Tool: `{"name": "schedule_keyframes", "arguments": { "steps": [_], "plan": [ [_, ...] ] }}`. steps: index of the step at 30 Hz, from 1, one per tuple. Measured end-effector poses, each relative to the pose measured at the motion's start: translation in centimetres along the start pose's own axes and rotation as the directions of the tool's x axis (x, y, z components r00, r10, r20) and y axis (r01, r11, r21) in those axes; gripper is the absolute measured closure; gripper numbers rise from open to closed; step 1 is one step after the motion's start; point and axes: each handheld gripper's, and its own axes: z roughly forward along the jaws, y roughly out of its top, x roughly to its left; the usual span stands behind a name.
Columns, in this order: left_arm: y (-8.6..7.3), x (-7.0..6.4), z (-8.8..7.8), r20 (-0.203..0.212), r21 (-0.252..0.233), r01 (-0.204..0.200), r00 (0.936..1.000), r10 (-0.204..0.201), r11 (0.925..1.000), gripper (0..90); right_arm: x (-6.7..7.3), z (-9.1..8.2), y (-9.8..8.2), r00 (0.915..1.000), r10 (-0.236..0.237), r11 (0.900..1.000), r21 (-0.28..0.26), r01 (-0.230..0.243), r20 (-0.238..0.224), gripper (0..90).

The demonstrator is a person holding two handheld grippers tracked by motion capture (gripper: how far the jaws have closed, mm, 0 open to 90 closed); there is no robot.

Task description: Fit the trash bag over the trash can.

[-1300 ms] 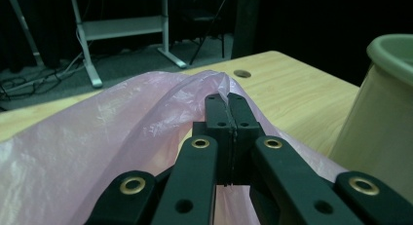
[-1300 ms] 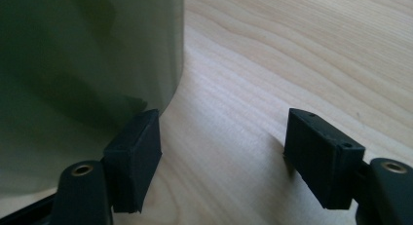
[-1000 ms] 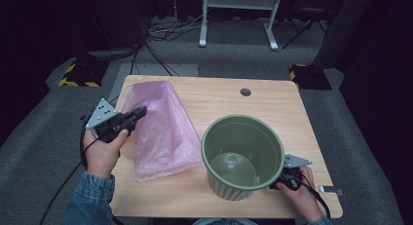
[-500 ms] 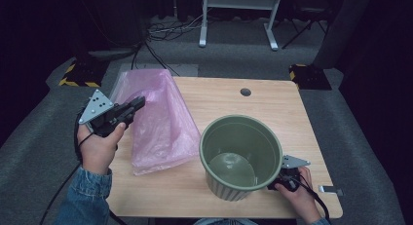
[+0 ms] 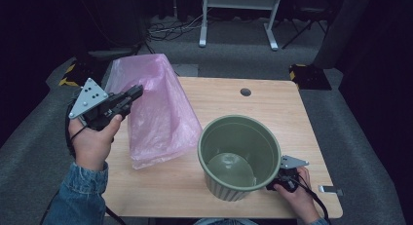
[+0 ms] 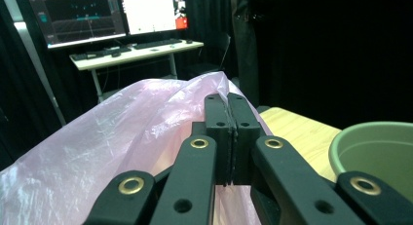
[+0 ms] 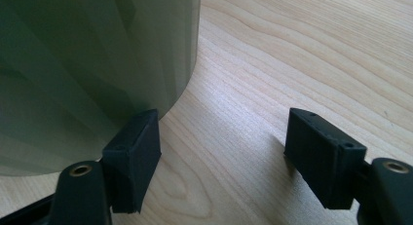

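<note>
From above, one pink plastic bag (image 5: 158, 113) hangs off the table (image 5: 272, 113), pinched by the left gripper (image 5: 135, 92); one green bin (image 5: 238, 154) stands beside it. The left gripper view shows jaws clamped on film. In the right gripper view, the right gripper (image 7: 221, 154) gapes beside the bin.

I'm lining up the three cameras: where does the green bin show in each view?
High view: the green bin stands low and right of centre on the table, beside the pink bag.
Left gripper view: its rim is at the lower right edge.
Right gripper view: its ribbed wall covers the upper left.
Shared landmark: the light wooden tabletop.
</note>
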Motion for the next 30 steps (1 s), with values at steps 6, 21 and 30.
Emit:
{"name": "schedule_keyframes", "arguments": {
  "steps": [6,21,30],
  "plan": [
    [1.3,0.0,-0.1,-0.002,-0.001,-0.012,0.9999,0.012,0.9999,89.0,0.0,0.0,0.0,1.0,0.0,1.0,0.0,0.0,-0.001,29.2],
    [3.4,0.9,-0.4,0.03,0.004,-0.015,0.9994,0.015,0.9999,89.1,0.0,0.0,0.0,1.0,0.001,1.0,0.0,-0.001,-0.002,29.2],
    [4.8,1.1,-0.5,0.057,-0.004,-0.029,0.998,0.029,0.9996,89.1,0.0,0.0,0.0,1.0,0.001,1.0,0.0,-0.001,-0.002,29.2]
  ]
}}
